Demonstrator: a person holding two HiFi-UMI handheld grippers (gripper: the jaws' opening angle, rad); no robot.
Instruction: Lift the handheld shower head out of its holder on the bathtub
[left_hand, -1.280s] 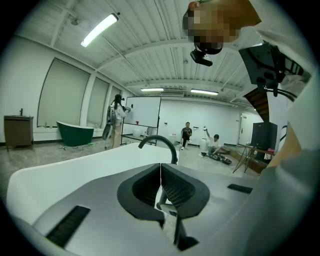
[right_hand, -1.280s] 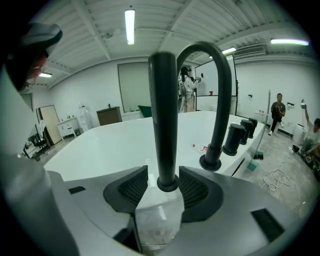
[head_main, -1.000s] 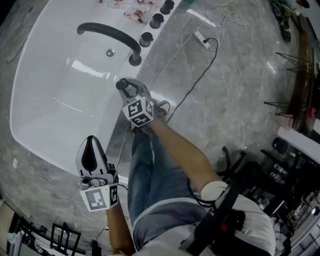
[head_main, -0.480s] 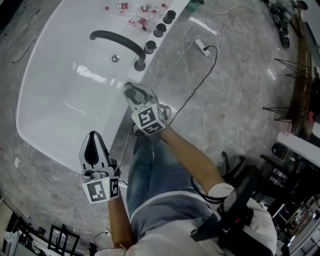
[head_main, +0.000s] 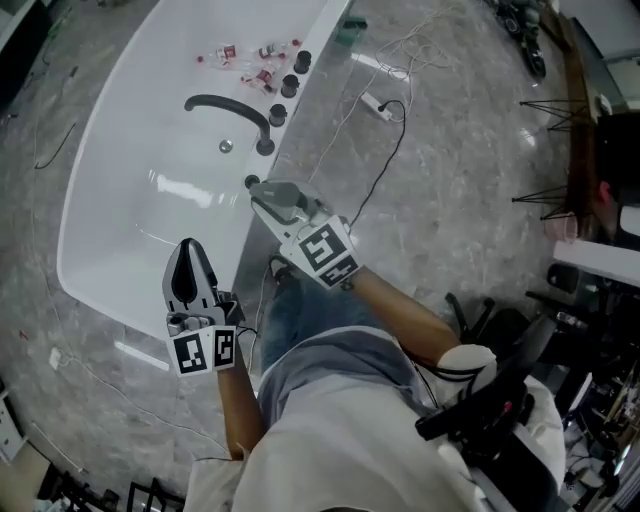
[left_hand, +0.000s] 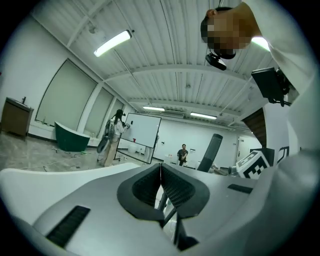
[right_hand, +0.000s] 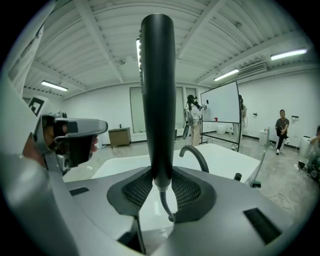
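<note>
Head view looks down on bathtub (head_main: 120, 230) (shared with right gripper view).

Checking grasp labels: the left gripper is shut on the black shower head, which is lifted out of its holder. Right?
Wrong gripper. The right gripper is shut on the black shower head, which is lifted out of its holder; the right gripper view shows the handle clamped between its jaws. The left gripper is shut on nothing.

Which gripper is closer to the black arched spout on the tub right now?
Right. The right gripper, shut on the shower head, hovers just short of the spout at its base. The left gripper, shut and empty, hangs well farther back, toward the person.
</note>
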